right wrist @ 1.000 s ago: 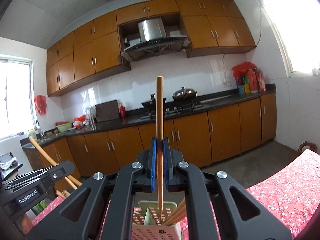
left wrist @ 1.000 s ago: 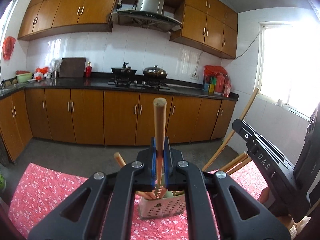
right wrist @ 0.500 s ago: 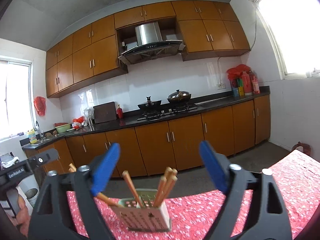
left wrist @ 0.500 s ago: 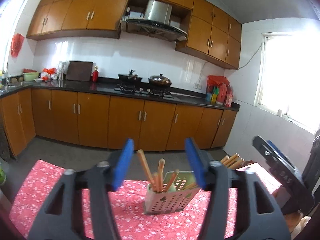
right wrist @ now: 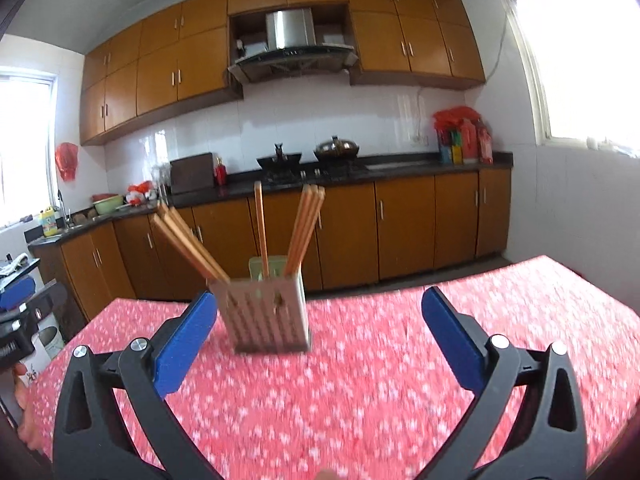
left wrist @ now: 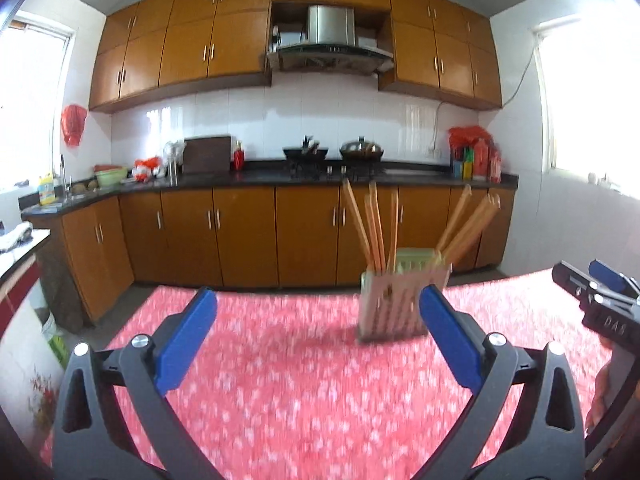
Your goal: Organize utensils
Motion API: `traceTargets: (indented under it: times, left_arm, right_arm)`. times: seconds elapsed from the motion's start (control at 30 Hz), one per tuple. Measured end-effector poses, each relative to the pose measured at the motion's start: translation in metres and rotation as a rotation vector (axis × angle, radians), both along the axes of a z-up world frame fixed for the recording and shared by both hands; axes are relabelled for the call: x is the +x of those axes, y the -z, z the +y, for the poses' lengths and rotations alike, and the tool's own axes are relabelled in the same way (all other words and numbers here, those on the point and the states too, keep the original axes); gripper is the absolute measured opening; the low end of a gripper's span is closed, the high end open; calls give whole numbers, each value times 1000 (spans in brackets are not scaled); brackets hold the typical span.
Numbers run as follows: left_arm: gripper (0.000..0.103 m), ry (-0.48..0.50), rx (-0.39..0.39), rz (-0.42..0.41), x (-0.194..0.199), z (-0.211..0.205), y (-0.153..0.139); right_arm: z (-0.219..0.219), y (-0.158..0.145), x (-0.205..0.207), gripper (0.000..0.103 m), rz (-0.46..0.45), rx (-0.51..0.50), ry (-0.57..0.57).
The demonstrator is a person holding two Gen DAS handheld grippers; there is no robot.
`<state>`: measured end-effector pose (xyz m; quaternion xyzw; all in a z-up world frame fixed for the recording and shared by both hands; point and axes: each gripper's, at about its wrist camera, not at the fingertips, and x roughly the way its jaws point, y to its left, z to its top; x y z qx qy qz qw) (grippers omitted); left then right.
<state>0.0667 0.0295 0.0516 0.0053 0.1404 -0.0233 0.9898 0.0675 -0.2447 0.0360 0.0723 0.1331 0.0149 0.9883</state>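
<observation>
Blue-padded tongs (left wrist: pixel 318 318) (right wrist: pixel 319 318) both wide apart, level.

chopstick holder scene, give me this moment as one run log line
left tongs: open, empty | right tongs: open, empty | chopsticks: standing in holder | holder: upright on red tablecloth | phase: both tongs clear of holder
</observation>
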Motion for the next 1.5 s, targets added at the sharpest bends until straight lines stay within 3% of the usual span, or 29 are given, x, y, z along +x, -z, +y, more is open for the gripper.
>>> traceTargets:
  times: [0.33, 0.63, 1.5]
  left_arm:
    - [99, -39, 36, 33, -33, -3, 45]
    - [99, -34, 22, 2, -50, -4, 47]
    - [99, -15, 23, 57, -51, -9, 65]
  right_arm:
    - [21, 31, -30, 101, 65, -81, -28]
    - [24, 41, -47, 101, 59, -66, -35]
    - [22, 54, -54, 101, 97, -56, -22]
